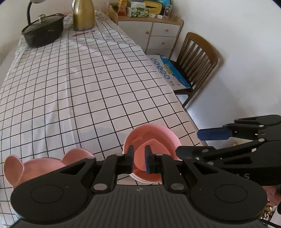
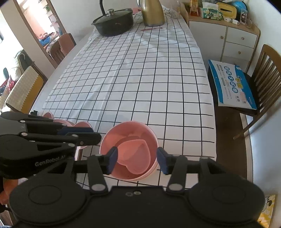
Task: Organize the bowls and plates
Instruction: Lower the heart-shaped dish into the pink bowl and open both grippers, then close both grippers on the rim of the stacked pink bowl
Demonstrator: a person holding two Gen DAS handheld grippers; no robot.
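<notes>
A round pink bowl (image 1: 154, 138) (image 2: 130, 136) stands near the table's front right corner with a pink heart-shaped dish (image 1: 140, 157) (image 2: 135, 154) inside it. A pink bear-eared plate (image 1: 42, 166) (image 2: 77, 126) lies on the cloth to its left. My left gripper (image 1: 139, 160) is over the bowl's near side, its jaws a narrow gap apart with the heart dish seen between them; I cannot tell if they touch it. My right gripper (image 2: 137, 159) is open above the bowl's near rim, holding nothing. It also shows in the left wrist view (image 1: 202, 140).
The table (image 2: 133, 73) has a white checked cloth. At its far end stand a black lidded pot (image 2: 114, 21), a gold jug (image 2: 152, 12) and a red pen (image 2: 151, 29). A wooden chair (image 2: 263, 79) with a blue booklet stands right; a cabinet (image 2: 228, 35) is behind.
</notes>
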